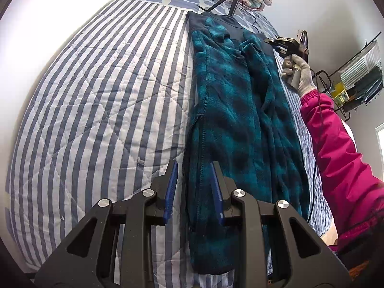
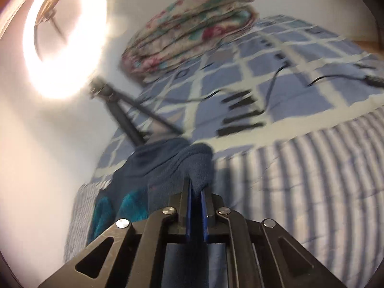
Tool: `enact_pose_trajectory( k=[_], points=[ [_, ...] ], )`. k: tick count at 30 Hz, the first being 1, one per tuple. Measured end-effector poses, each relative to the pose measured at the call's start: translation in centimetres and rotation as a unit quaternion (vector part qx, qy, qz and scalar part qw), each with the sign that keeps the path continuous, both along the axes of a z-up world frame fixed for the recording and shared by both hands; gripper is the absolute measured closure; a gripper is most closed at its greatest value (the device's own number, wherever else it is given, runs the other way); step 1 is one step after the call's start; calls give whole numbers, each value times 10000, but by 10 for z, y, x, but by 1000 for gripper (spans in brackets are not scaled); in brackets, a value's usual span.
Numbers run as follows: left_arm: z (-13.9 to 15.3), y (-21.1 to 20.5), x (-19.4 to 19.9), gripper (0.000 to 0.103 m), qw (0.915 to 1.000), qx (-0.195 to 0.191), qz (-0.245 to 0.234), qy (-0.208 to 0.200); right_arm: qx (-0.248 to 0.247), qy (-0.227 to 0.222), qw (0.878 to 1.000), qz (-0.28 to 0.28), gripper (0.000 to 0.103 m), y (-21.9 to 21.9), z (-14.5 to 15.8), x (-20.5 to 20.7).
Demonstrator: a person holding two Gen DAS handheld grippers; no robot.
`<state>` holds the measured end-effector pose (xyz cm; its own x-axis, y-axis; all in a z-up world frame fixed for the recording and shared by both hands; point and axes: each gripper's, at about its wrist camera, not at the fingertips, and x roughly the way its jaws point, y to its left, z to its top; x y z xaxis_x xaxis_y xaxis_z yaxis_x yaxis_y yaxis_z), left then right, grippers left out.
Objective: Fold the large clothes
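A: What do the fingers of the right gripper (image 2: 196,187) show?

B: Both blue pads are pinched together on a fold of the dark navy end of the fleece garment (image 1: 235,120); the cloth bulges out just beyond the tips. Grasping, then.

A: And the left gripper (image 1: 195,168)?

B: Its jaws stand partly apart, straddling the near side edge of the same garment by the seam. Whether the pads actually press the cloth cannot be told.

A: Where does the garment lie?

B: Stretched lengthwise on the striped quilt (image 1: 96,96), a teal and dark check, folded narrow, its navy end at the far side.

A: Outward from there?

B: A gloved hand (image 1: 300,72) in a pink sleeve (image 1: 336,148) carries the right gripper at the far navy end. Beyond it lies a blue checked sheet (image 2: 276,72), on which a folded floral blanket (image 2: 192,24) rests. A lit ring light (image 2: 64,36) on a tripod (image 2: 134,117) stands near the wall.
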<state>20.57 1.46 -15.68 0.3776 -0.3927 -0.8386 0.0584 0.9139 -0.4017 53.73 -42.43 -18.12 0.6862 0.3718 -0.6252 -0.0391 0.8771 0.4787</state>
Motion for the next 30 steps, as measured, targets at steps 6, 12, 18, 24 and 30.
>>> enact_pose_trajectory(
  k=[6, 12, 18, 24, 30],
  points=[
    [7, -7, -2, 76, 9999, 46, -122, -109, -66, 215, 9997, 73, 81, 1, -7, 1],
    [16, -6, -9, 76, 9998, -23, -101, -197, 72, -79, 9995, 307, 75, -12, 22, -49],
    [35, -8, -30, 76, 9985, -51, -198, -505, 79, -178, 9934, 1133, 77, 14, 19, -122],
    [34, -6, -36, 76, 9978, 261, -126, -597, -1388, 650, 9834, 973, 88, 35, -28, -131],
    [34, 2, -34, 76, 9973, 270, -45, -675, -921, 596, 9937, 242, 81, 1, -1, -156]
  ],
)
